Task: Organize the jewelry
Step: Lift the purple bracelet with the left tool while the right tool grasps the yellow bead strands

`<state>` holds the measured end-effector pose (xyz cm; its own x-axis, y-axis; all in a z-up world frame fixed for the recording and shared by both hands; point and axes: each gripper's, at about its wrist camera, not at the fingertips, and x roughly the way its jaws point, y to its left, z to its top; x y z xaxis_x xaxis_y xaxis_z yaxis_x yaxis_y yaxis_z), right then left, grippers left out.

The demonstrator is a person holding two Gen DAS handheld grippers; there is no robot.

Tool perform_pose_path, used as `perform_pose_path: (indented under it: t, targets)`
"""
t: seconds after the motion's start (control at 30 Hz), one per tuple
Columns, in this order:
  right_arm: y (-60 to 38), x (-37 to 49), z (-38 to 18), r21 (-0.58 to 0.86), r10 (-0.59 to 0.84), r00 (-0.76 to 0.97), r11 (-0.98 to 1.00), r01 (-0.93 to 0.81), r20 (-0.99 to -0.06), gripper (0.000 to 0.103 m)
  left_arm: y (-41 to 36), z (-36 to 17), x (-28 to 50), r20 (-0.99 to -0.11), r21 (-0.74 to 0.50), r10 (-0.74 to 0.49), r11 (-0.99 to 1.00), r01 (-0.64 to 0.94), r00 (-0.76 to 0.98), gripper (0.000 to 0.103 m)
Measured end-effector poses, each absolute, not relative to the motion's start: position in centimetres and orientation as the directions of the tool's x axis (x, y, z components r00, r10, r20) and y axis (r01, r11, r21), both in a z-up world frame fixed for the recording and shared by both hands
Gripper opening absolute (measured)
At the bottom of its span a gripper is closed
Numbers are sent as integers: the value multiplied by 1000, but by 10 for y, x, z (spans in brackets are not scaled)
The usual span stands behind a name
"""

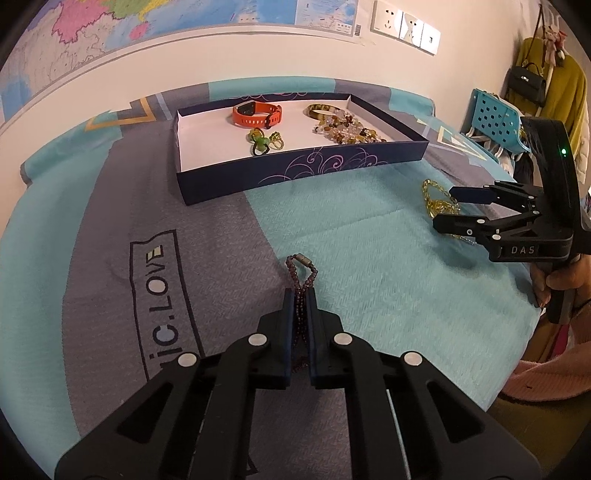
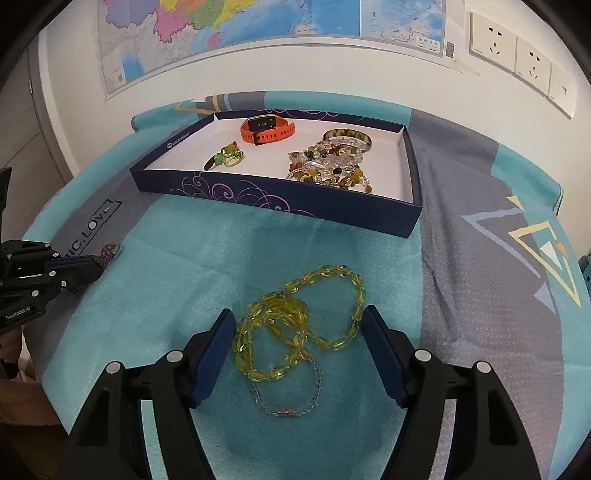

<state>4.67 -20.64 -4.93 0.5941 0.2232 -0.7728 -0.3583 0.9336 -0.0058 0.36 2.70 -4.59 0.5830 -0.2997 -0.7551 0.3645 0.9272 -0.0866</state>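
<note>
My left gripper [image 1: 300, 295] is shut on a dark purple bead bracelet [image 1: 302, 266]; its loop and clasp stick out past the fingertips over the bed cover. It also shows in the right wrist view [image 2: 107, 254]. My right gripper [image 2: 299, 317] is open, its fingers on either side of a yellow bead necklace [image 2: 295, 321] lying on the teal cover. In the left wrist view the right gripper [image 1: 445, 206] is beside that necklace [image 1: 436, 199]. A dark blue box [image 1: 295, 170] [image 2: 280, 203] holds an orange watch [image 1: 256, 114] [image 2: 267, 129], green rings [image 1: 264, 142] [image 2: 227, 155] and mixed bead strands [image 1: 347, 129] [image 2: 332, 166].
The bed cover [image 1: 351, 240] is teal and grey, against a wall with a map [image 2: 240, 29] and sockets [image 2: 517, 55]. A blue perforated basket [image 1: 491, 118] and hanging bags and clothes [image 1: 546, 81] are at the right.
</note>
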Motion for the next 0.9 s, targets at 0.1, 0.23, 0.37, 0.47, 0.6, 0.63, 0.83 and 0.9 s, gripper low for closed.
perform_pose_path:
  t: [0.1, 0.23, 0.37, 0.47, 0.6, 0.63, 0.83, 0.9]
  targets:
    - [-206, 47, -49, -11, 219, 596, 934, -358, -773, 65, 27, -46, 5, -754, -94, -302, 928, 360, 584, 6]
    - [-205, 47, -49, -12, 220, 598, 933, -359, -771, 60, 25, -46, 5, -751, -91, -302, 928, 360, 587, 6]
    - [-206, 48, -47, -3, 225, 600, 935, -354, -768, 44, 24, -46, 7, -748, -100, -309, 927, 361, 587, 6]
    - [-210, 50, -46, 17, 236, 598, 937, -348, -766, 29, 24, -46, 7, -748, -102, -310, 927, 361, 587, 6]
    - [-217, 53, -45, 83, 281, 582, 936, -343, -763, 18, 25, -45, 9, -748, -109, -315, 927, 360, 585, 6]
    - [-219, 54, -45, 108, 299, 576, 934, -342, -761, 18, 25, -45, 10, -747, -113, -318, 926, 361, 583, 6]
    - [-231, 55, -34, 279, 437, 553, 895, -348, -709, 5, 27, -39, 14, -734, -156, -357, 917, 368, 578, 6]
    - [-232, 56, -30, 306, 460, 553, 885, -351, -694, 5, 26, -36, 15, -729, -161, -363, 915, 370, 580, 6]
